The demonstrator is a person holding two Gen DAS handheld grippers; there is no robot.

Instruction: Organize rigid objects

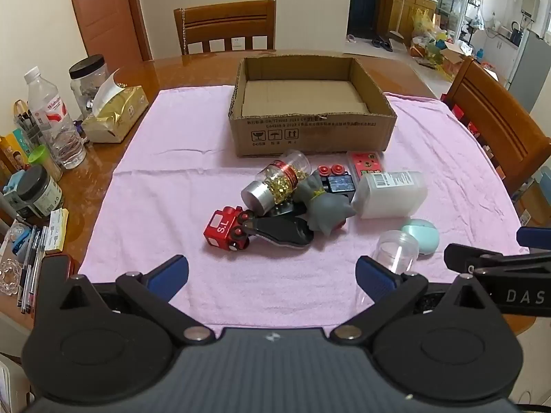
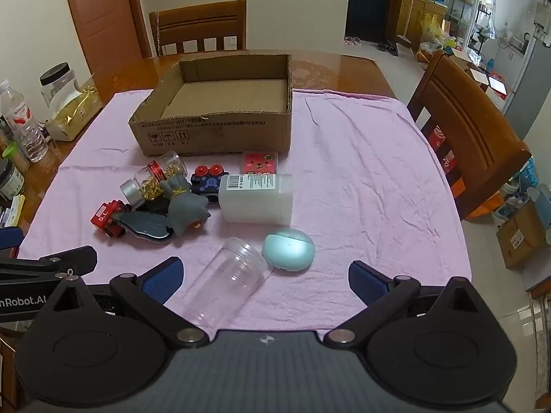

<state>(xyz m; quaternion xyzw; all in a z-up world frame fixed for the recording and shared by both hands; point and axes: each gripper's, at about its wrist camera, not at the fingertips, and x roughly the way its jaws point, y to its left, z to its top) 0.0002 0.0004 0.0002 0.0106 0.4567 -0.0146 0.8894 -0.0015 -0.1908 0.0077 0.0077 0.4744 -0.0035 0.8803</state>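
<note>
An empty cardboard box [image 1: 310,130] [image 2: 213,134] stands on the pink cloth. In front of it lies a pile: a red toy train [image 1: 224,229] [image 2: 105,220], a jar of gold bits [image 1: 275,182] [image 2: 155,179], a grey figure [image 1: 323,206] [image 2: 187,206], a black flat object [image 1: 279,230] [image 2: 144,225], a dark toy car [image 1: 337,180] [image 2: 206,180], a red card box [image 1: 365,165] [image 2: 260,163] and a white bottle [image 1: 389,196] [image 2: 256,201]. A teal case [image 1: 422,235] [image 2: 289,247] and a clear jar [image 1: 396,251] [image 2: 227,284] lie nearer. My left gripper [image 1: 272,275] and right gripper [image 2: 265,280] are open and empty.
Bottles, jars, a tissue box [image 1: 113,117] and pens [image 1: 31,268] crowd the table's left edge. Wooden chairs stand at the far side [image 1: 227,27] and at the right [image 2: 461,130]. The pink cloth [image 2: 361,179] covers the table's middle.
</note>
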